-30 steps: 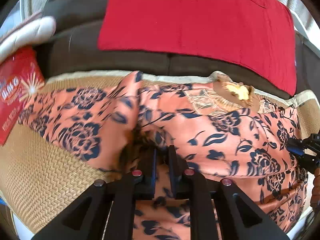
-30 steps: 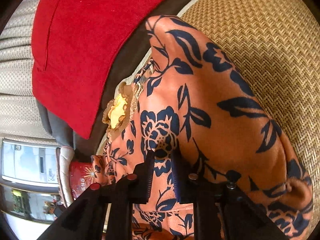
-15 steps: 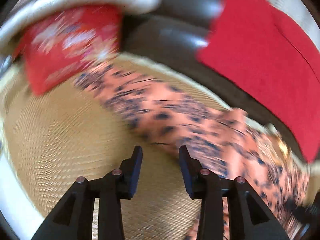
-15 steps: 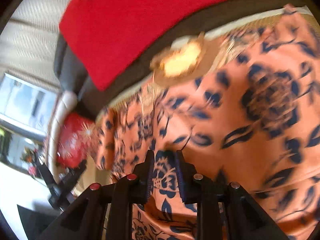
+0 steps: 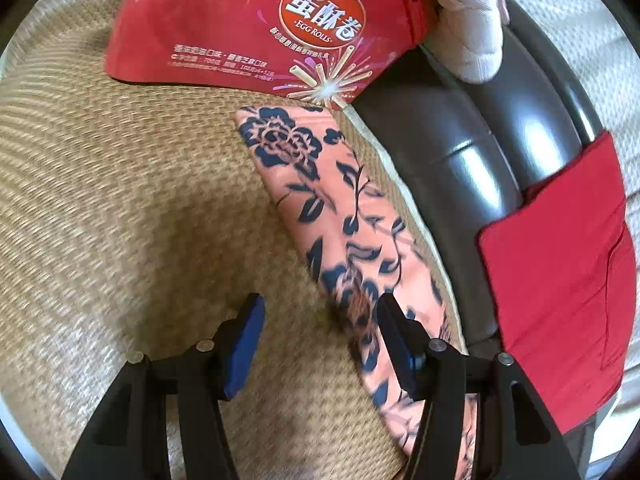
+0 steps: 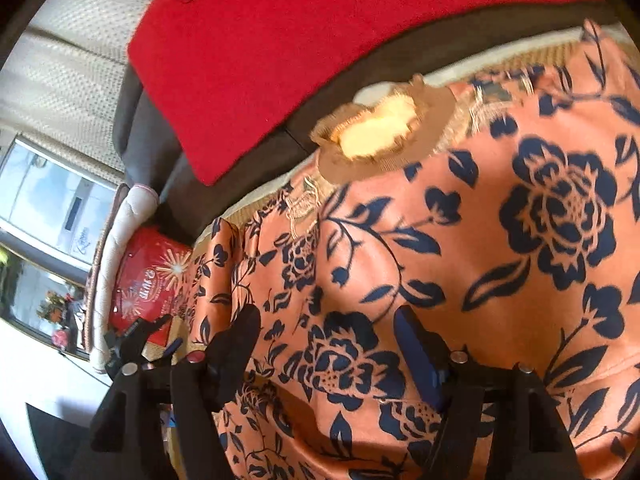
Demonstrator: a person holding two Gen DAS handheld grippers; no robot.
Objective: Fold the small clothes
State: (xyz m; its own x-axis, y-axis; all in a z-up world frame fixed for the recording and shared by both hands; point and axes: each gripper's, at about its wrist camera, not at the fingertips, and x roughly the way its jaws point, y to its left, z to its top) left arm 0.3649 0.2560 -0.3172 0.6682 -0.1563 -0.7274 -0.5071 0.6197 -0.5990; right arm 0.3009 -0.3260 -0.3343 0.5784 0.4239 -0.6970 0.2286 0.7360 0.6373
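An orange garment with dark blue flowers [image 6: 460,240] lies spread on a woven mat [image 5: 120,220], its tan collar [image 6: 380,136] toward the sofa back. One sleeve [image 5: 320,200] stretches toward a red box. My left gripper [image 5: 320,320] hovers over the mat at that sleeve's edge. Its jaws are opening and pinch nothing, and its right finger [image 5: 396,340] overlaps the sleeve. My right gripper [image 6: 328,340] hangs over the garment's body, jaws opening, with the cloth below the gap and not pinched. In the right wrist view the left gripper [image 6: 136,340] shows far off at the left.
A red egg-roll box [image 5: 260,28] leans at the mat's far end beside a white cushion [image 5: 468,20]. The dark sofa back [image 5: 460,168] runs behind the mat, with a red cloth [image 6: 300,40] draped over it. A window [image 6: 44,200] lies beyond.
Both grippers let go of the garment and opened. The left one swung away from the body, out along the sleeve toward the red box. The right one rolled, then stayed over the garment's body.
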